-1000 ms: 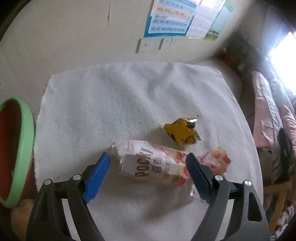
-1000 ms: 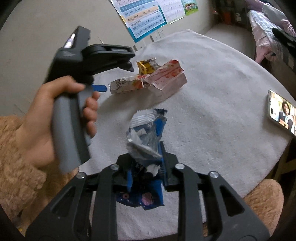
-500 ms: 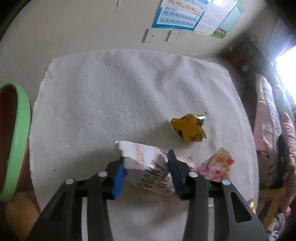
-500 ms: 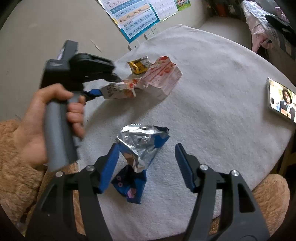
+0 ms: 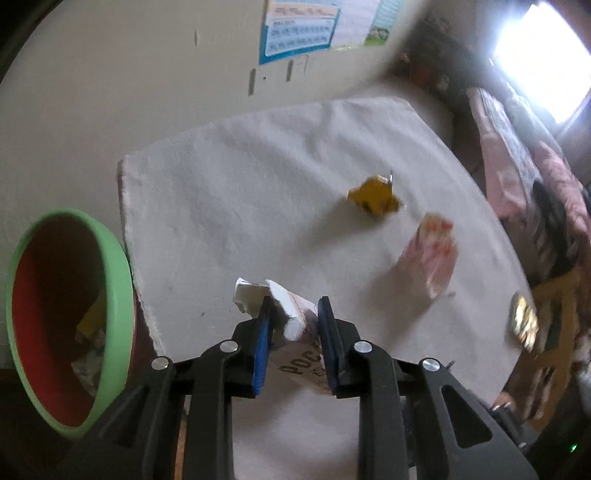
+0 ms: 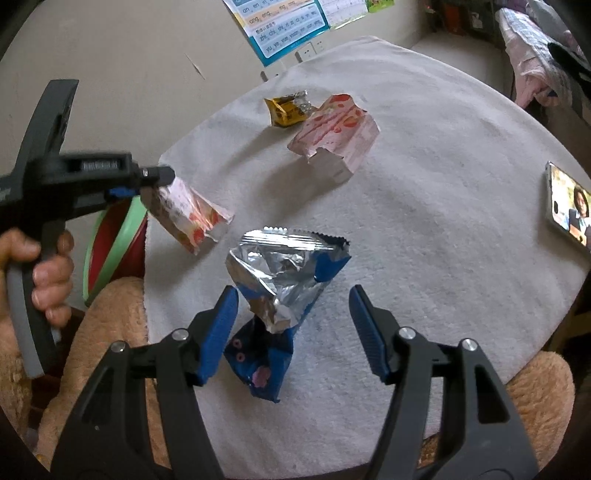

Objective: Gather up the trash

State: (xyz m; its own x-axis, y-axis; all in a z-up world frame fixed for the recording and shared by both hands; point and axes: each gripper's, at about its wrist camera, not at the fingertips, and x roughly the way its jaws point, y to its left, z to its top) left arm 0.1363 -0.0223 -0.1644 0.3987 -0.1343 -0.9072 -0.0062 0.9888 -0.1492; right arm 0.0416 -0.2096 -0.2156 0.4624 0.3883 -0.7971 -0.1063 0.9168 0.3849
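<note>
My left gripper [image 5: 293, 314] is shut on a pink Pocky box [image 5: 291, 317] and holds it above the table's left edge; the box also shows in the right wrist view [image 6: 188, 218]. A green-rimmed red bin [image 5: 70, 317] with some trash inside stands to its left. My right gripper [image 6: 293, 325] is open around a blue and silver foil wrapper [image 6: 280, 280] that lies on the white towel [image 6: 424, 221]. A yellow wrapper [image 6: 286, 109] and a second pink carton [image 6: 336, 136] lie farther back.
A phone [image 6: 567, 206] with a lit screen lies at the towel's right edge. A wall with a poster [image 6: 284, 29] is behind the table. Tan plush fabric [image 6: 107, 317] is at the near edge. Bedding [image 5: 517, 162] is at the right.
My left gripper closed on the Pocky box, lifted it off the towel and moved it left toward the bin. My right gripper opened, letting go of the foil wrapper, which now rests on the towel.
</note>
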